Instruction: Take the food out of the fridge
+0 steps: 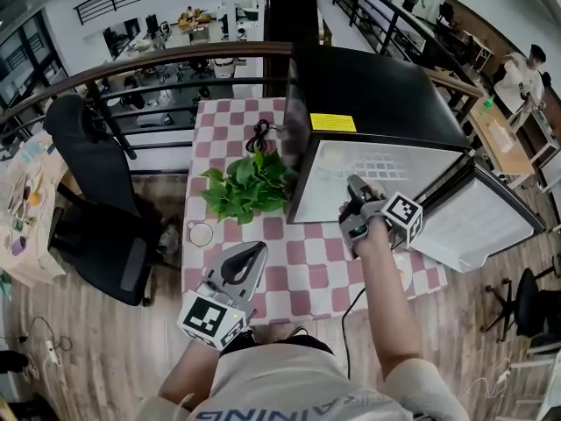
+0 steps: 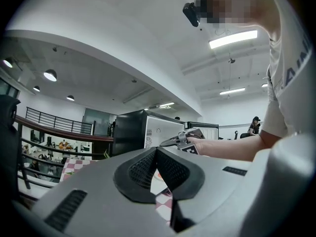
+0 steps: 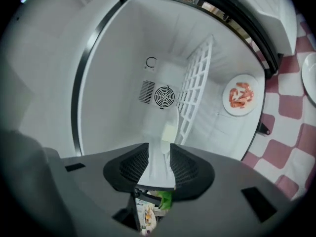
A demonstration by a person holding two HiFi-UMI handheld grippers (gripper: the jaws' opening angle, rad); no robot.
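Observation:
The black mini fridge (image 1: pixel 368 95) stands on the checked table (image 1: pixel 298 274) with its door (image 1: pixel 478 222) swung open to the right. My right gripper (image 1: pixel 355 202) is at the fridge's opening; its view is rolled and looks into the white interior. There a white plate of pink-red food (image 3: pixel 240 95) lies on the fridge floor beside a white wire shelf (image 3: pixel 195 90). The right gripper (image 3: pixel 159 164) is open with nothing between its pads, and the plate is well ahead of it. My left gripper (image 1: pixel 237 266) hangs near the table's front edge, shut and empty (image 2: pixel 156 149).
A green leafy plant (image 1: pixel 248 185) sits left of the fridge, with a small round dish (image 1: pixel 201 233) in front of it. An empty white plate (image 3: pixel 311 83) lies on the table by the door. A black office chair (image 1: pixel 96 191) stands left of the table.

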